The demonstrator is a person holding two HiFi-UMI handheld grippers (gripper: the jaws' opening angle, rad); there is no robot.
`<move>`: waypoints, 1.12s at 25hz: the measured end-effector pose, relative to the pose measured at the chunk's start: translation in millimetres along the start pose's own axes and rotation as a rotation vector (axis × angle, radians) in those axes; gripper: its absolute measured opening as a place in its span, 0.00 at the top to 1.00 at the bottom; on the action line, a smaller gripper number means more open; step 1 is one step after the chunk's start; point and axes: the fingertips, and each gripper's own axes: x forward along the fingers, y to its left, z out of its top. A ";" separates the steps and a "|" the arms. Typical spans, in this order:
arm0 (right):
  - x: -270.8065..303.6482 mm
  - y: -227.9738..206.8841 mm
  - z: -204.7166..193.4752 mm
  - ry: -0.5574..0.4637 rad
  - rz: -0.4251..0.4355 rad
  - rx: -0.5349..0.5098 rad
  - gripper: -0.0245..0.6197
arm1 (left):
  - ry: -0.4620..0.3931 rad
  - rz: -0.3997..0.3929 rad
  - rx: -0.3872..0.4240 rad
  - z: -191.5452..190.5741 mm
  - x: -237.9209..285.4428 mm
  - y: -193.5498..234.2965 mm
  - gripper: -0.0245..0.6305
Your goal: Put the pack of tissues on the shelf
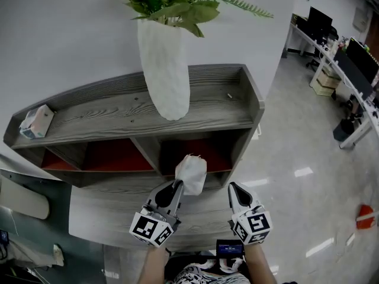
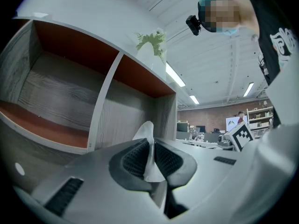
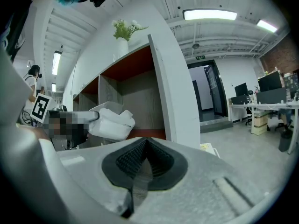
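A soft white pack of tissues (image 1: 190, 173) is pinched at its edge by my left gripper (image 1: 176, 186), which is shut on it. In the left gripper view the pack's thin white edge (image 2: 148, 139) stands between the pressed pads. The pack hangs in front of the right red-backed compartment (image 1: 210, 152) of the grey wooden shelf (image 1: 118, 114). My right gripper (image 1: 233, 188) is beside it on the right, shut, with nothing in it. From the right gripper view the pack (image 3: 112, 122) shows to the left, ahead of the shut right gripper (image 3: 145, 146).
A tall white vase (image 1: 164, 70) with green leaves stands on the shelf's top board. A small tissue packet (image 1: 37, 122) lies at the top board's left end. A lower grey board (image 1: 106, 212) sticks out under the compartments. Desks and monitors (image 1: 349, 58) stand far right across the glossy floor.
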 end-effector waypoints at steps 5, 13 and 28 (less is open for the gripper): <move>-1.4 -4.8 -0.7 0.002 -0.006 0.004 0.95 | 0.010 0.020 -0.005 -5.9 3.8 8.2 0.93; 0.2 -10.6 2.8 -0.002 -0.013 0.002 0.95 | 0.016 0.026 -0.021 -11.6 12.0 12.9 0.93; 3.2 -17.7 -1.0 0.015 -0.016 0.010 0.95 | 0.045 0.096 -0.017 -23.6 26.2 28.6 0.93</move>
